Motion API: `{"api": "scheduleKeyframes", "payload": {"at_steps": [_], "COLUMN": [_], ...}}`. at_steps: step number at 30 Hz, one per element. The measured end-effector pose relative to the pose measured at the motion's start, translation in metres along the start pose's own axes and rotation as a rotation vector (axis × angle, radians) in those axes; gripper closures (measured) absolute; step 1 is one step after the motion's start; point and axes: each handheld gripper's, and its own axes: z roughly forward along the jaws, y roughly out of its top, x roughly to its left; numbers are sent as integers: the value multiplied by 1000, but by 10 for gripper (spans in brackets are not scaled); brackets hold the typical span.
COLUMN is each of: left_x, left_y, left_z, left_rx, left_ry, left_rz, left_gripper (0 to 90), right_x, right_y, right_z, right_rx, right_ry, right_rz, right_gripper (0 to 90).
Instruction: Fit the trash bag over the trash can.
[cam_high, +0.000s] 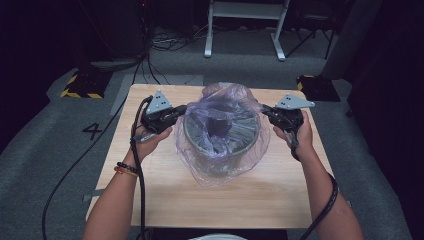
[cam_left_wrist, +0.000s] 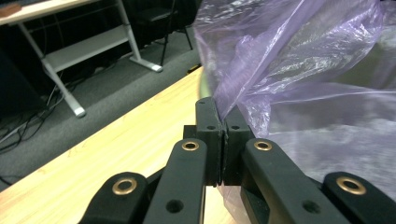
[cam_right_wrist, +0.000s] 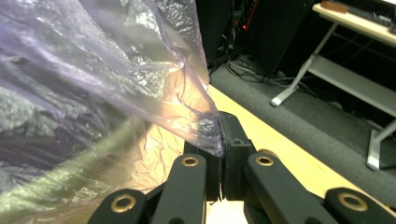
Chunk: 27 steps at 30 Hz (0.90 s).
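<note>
A translucent purple plastic bag drapes over a grey round bin in the middle of the wooden table. My left gripper is at the bag's left edge, jaws shut on the film. In the left gripper view the bag is pinched between the closed jaws of that gripper. My right gripper is shut on the bag's right edge. The right gripper view shows the bag caught in the right gripper. The bag is stretched between both grippers above the bin's rim.
The bin stands mid-table with bare wood around it. A white-legged desk frame stands beyond the table on grey carpet, with cables on the floor. Yellow-black striped blocks sit at the far corners.
</note>
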Motion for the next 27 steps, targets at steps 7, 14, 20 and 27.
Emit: {"api": "scheduleKeyframes", "payload": {"at_steps": [7,14,20,27], "left_x": [10,20,24,23], "left_y": [-6,-17,-30,-44], "left_z": [16,31,42,54], "left_rx": [30,68,84,114], "left_ry": [-9,-27,-50,-63], "left_rz": [-42,-100,-147,-174], "left_gripper": [891,891,888,873], "right_x": [-7,-6,-6,-4], "right_y": [-2,-6,-15,-25], "right_z": [12,26,38,45], "right_rx": [26,62,94,121], "right_ry": [-10,0,5,22], "right_rz": [14,18,26,27], "right_gripper": [879,877,877,877]}}
